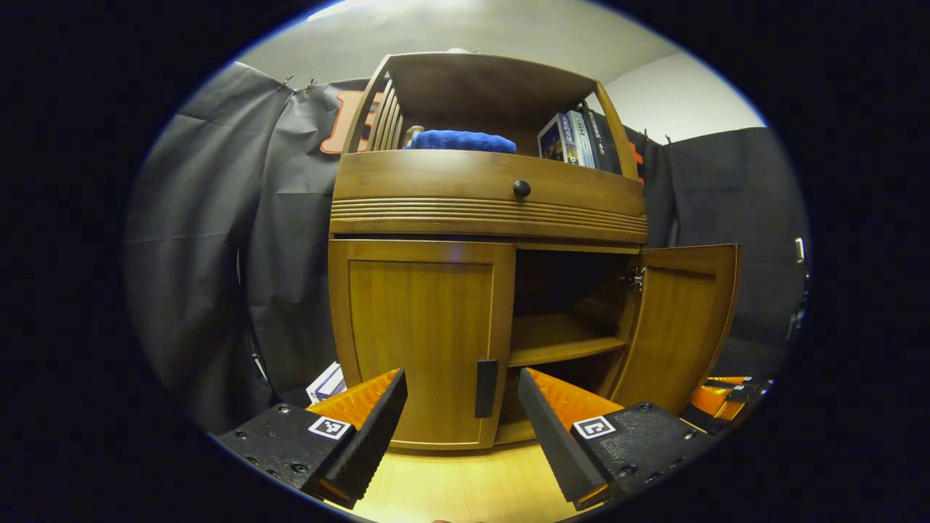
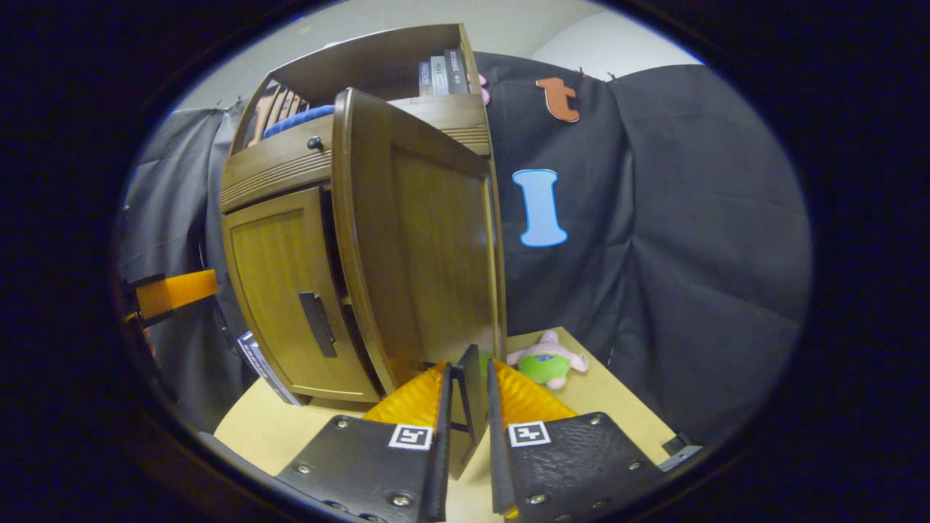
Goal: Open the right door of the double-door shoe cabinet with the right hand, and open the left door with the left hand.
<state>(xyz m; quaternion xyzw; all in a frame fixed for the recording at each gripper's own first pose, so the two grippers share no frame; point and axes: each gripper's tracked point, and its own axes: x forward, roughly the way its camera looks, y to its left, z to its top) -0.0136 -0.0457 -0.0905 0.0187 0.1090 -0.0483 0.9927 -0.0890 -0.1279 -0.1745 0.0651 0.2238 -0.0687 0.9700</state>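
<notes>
1. The left tool (image 1: 462, 396) hangs with its black-and-orange fingers spread wide and holding nothing, aimed at the closed left door (image 1: 421, 341) of the brown wooden double-door shoe cabinet (image 1: 487, 196).
2. In the left gripper view, that door's dark, flat vertical handle (image 1: 486, 388) sits at about 6 o'clock from the round black drawer knob (image 1: 522, 189), between the two spread fingers but farther off, not touched.
3. The right tool (image 2: 469, 396) has its fingers drawn narrow onto the dark handle (image 2: 468, 388) of the right door (image 2: 425, 254), which stands swung well out from the cabinet front.
4. In the left gripper view the same right door (image 1: 679, 327) stands open at 3 o'clock, showing a bare inner shelf (image 1: 556, 341).
5. By my judgement the right half of the job is done and the left door remains.
6. The door looks like a stiff, solid wooden panel on side hinges: fairly light to swing, not fragile, and its smooth varnish is probably slippery.
7. The slim handle near the middle edge is the place to grip, pinched across its narrow width and pulled in an arc.
8. A pink-and-green plush toy (image 2: 548, 361) lies on the pale tabletop (image 2: 617, 407) at about 2 o'clock from the right tool, near the open door's lower corner.
</notes>
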